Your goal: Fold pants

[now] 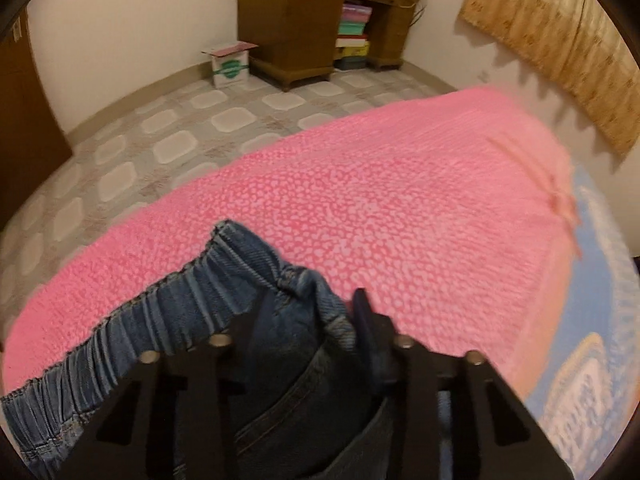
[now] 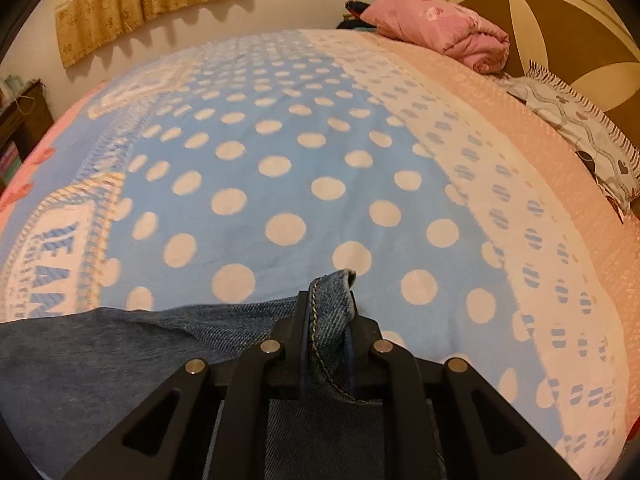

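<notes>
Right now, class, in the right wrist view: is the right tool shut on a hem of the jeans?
Yes: the right tool pinches a stitched hem of the jeans, which sticks up between its fingers.

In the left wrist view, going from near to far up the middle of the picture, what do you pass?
Left gripper, closed on the jeans' elastic waistband → pink bedspread → tiled floor → wooden desk against the far wall.

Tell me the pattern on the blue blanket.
White polka dots on the blue blanket, clearest in the right wrist view.
</notes>
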`<state>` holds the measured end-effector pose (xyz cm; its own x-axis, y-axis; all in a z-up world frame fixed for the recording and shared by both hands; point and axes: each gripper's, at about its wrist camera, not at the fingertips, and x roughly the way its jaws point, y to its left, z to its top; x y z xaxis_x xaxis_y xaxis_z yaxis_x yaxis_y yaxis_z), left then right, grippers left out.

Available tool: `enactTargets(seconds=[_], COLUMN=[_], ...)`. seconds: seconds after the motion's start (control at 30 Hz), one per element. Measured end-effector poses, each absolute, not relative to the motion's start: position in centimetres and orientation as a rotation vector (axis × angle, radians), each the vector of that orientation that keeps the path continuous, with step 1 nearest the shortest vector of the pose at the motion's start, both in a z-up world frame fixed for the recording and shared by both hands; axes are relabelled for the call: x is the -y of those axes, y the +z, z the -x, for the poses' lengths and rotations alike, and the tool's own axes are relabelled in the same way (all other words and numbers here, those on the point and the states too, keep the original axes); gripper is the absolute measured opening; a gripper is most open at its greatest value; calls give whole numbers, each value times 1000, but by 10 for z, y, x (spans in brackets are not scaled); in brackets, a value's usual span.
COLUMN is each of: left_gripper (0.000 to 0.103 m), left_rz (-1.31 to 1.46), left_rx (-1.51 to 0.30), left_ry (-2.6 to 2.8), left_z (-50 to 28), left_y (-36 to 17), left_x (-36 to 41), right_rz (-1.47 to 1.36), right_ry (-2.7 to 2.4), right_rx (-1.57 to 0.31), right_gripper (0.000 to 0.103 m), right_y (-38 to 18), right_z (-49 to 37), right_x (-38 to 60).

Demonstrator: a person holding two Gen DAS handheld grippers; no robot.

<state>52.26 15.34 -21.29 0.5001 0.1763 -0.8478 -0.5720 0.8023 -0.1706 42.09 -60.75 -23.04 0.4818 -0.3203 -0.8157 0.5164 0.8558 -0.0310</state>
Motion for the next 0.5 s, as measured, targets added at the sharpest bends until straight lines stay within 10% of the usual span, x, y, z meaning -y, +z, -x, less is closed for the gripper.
enactTargets(seconds=[0.5], left_gripper=[13], left_rz=[599], left_rx=[-849], left_ry=[273], left_z=[-425], left_y=[-114], left_x=[-187], right_rz=[-276], right_ry=[-442], right_rx=[-737], right_gripper=[13], right_y=[-86], right_z=[-316], right_x=[574])
